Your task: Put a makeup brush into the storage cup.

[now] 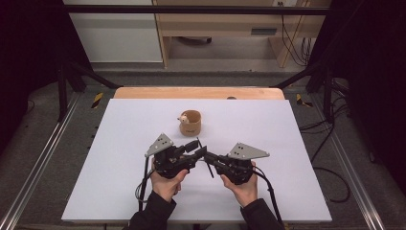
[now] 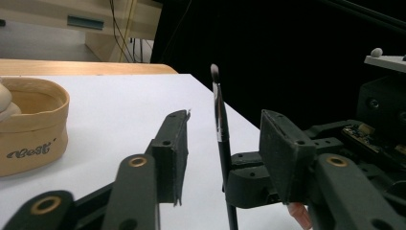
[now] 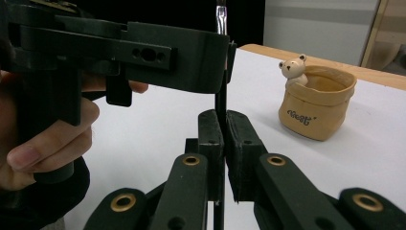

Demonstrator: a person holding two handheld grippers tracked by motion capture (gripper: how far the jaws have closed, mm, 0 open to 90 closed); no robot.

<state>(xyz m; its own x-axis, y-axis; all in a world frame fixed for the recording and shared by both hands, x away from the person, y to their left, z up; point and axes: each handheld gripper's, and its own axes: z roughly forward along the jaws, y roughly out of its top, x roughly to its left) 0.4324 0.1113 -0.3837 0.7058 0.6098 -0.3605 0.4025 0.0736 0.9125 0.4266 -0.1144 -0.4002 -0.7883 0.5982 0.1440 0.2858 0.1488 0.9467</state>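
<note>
The right gripper (image 3: 224,143) is clamped on a thin brush (image 2: 221,139), which is held upright so it can be handed across near the table's (image 1: 119,143) front edge. The left gripper (image 2: 222,158) is set half-wide around the handle, pads not yet pressing. The brush is slim and black, with a soft tuft on top. A tan pot (image 1: 190,122) is left near the back edge.

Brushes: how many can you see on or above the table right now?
1. The brush stands upright, clamped in the right gripper, between the open pads of the left gripper. The pot could hide more.
</note>
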